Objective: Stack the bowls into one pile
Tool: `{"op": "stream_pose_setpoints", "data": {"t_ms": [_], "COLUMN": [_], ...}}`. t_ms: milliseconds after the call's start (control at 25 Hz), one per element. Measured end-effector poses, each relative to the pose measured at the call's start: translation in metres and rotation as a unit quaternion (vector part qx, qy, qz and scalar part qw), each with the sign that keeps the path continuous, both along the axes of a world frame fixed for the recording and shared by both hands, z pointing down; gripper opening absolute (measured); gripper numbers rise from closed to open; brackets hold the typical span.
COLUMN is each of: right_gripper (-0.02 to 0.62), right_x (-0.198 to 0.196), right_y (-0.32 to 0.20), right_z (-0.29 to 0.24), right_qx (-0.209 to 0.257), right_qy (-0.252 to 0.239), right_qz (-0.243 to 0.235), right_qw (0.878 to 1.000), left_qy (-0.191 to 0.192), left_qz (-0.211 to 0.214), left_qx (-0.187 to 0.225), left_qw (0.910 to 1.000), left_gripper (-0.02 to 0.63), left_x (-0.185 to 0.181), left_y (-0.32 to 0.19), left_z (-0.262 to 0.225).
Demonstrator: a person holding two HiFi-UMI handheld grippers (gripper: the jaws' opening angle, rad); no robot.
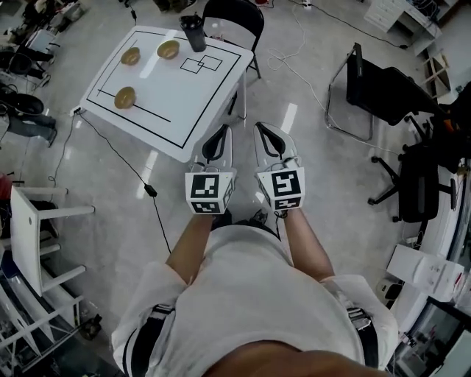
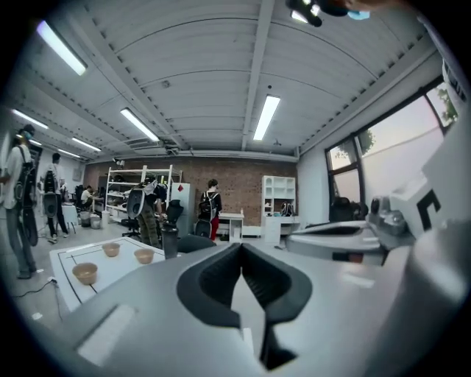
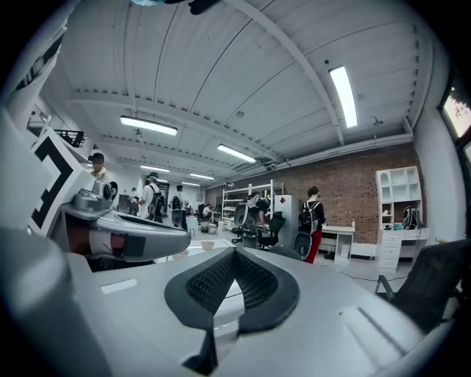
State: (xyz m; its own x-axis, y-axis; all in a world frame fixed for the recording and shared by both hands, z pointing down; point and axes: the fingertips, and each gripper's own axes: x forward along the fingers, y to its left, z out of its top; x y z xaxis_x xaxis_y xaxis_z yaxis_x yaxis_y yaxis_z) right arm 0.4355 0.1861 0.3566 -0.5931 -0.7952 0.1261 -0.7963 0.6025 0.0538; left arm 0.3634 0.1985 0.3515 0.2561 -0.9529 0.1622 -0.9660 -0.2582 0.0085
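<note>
**Bowls unstacked, both grippers clenched and empty**

Holds left gripper (image 1: 220,132) and right gripper (image 1: 263,129) side by side above the floor (image 1: 338,184), just short of the near corner of the surface (image 1: 184,110). Points both toward that surface, well apart from every bowl. Shows each clenched in its own view: jaw tips meeting, a small diamond gap behind them, nothing gripped.

Finds three bowls on the white, black-lined surface, all upright and none touching another:
- front bowl (image 1: 124,97), nearest the grippers, by the left edge.
- left bowl (image 1: 130,56), beyond it, toward the far corner.
- right bowl (image 1: 168,49), near left bowl but apart from it, close to the far edge.

Sets a dark cup (image 1: 193,33) upright at the far edge, near right bowl. Puts a black chair (image 1: 235,16) just behind the surface, past the cup.

Catches all three bowls and the cup again low at the left of the left gripper view, beyond the closed jaws. Takes in several people standing far off in the room, in front of shelves and a brick wall.
</note>
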Motion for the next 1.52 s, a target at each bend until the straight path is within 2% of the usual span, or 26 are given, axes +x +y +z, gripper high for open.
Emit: {"op": "stream_pose_setpoints", "data": {"t_ms": [280, 480, 680, 920, 1240, 1520], "right_gripper": [0.000, -0.003, 0.000, 0.000, -0.001, -0.002], "right_x": [-0.090, -0.156, -0.221, -0.292, -0.364, -0.406], "right_y": [0.001, -0.005, 0.000, -0.012, -0.028, -0.042], "right_z": [0.010, 0.002, -0.002, -0.001, -0.004, 0.008], "right_qx": [-0.012, -0.018, -0.015, -0.022, -0.022, -0.036], "right_qy": [-0.027, -0.044, -0.036, -0.034, -0.015, 0.004], "right_qz": [-0.092, -0.134, -0.173, -0.195, -0.202, -0.204], "right_qw": [0.995, 0.990, 0.984, 0.980, 0.979, 0.978], "left_qy": [-0.001, -0.004, -0.004, 0.002, 0.003, 0.030], "left_qz": [-0.096, -0.128, -0.162, -0.196, -0.195, -0.222], "left_qx": [-0.017, -0.015, -0.013, -0.018, -0.017, -0.044], "left_qw": [0.9952, 0.9917, 0.9867, 0.9805, 0.9806, 0.9736], "left_gripper": [0.003, 0.003, 0.003, 0.003, 0.003, 0.003], "left_x": [-0.094, -0.151, -0.218, -0.297, -0.365, -0.433], "left_y": [0.016, 0.014, 0.021, 0.016, 0.011, 0.010], "left_z": [0.014, 0.013, 0.010, 0.011, 0.005, 0.022]}}
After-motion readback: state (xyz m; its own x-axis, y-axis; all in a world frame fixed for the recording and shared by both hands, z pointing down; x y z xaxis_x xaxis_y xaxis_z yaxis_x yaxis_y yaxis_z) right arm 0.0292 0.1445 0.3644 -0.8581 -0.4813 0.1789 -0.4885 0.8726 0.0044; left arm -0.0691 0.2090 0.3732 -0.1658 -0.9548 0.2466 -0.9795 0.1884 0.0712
